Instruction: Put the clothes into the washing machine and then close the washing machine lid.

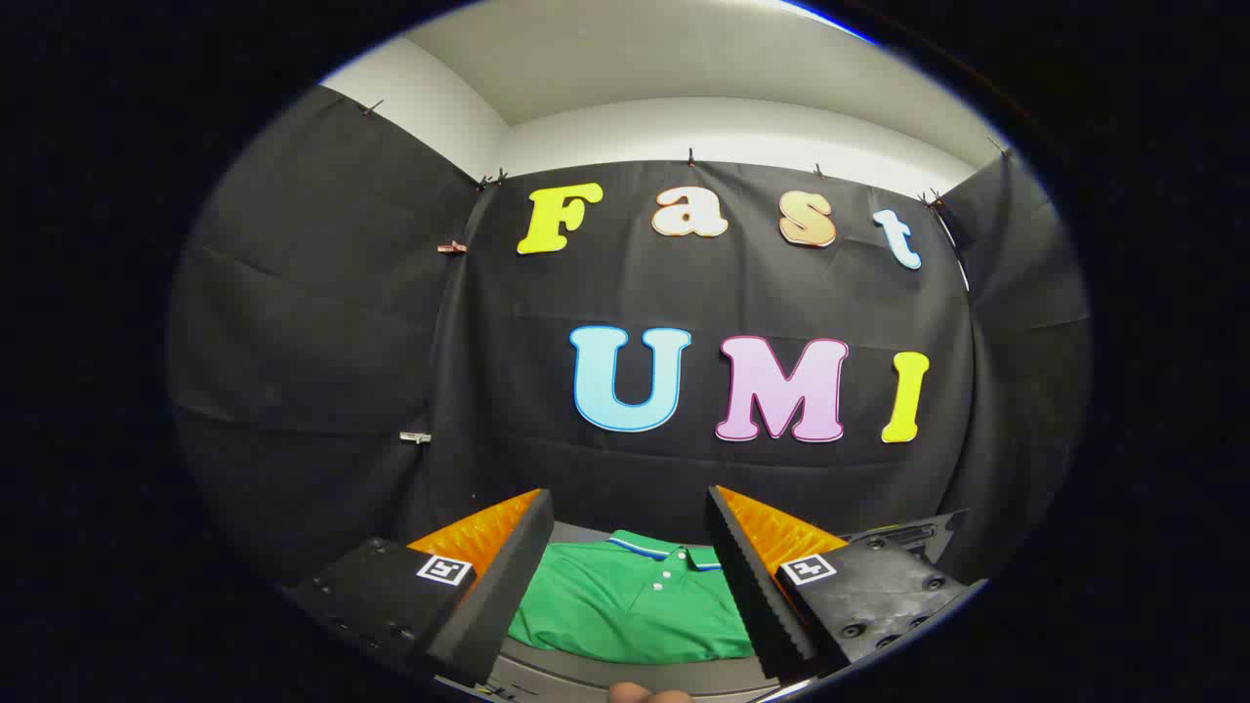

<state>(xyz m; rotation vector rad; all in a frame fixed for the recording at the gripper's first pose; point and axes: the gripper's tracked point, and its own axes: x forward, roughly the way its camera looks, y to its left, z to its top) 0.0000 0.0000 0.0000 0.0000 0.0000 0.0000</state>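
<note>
A green polo shirt (pixel 625 605) with a blue-and-white striped collar and white buttons lies folded on a grey surface (pixel 625 674), below and just beyond my fingers. My gripper (pixel 630 508) is open, held above the shirt, with one finger (pixel 508 576) on each side of it and nothing between them. The shirt's collar points away from me toward the back wall.
The black cloth wall of the booth stands close behind the shirt and wraps around both sides. A dark object (pixel 913 535) with a slanted edge shows behind the right finger. A fingertip of a person (pixel 649 694) peeks in at the near edge.
</note>
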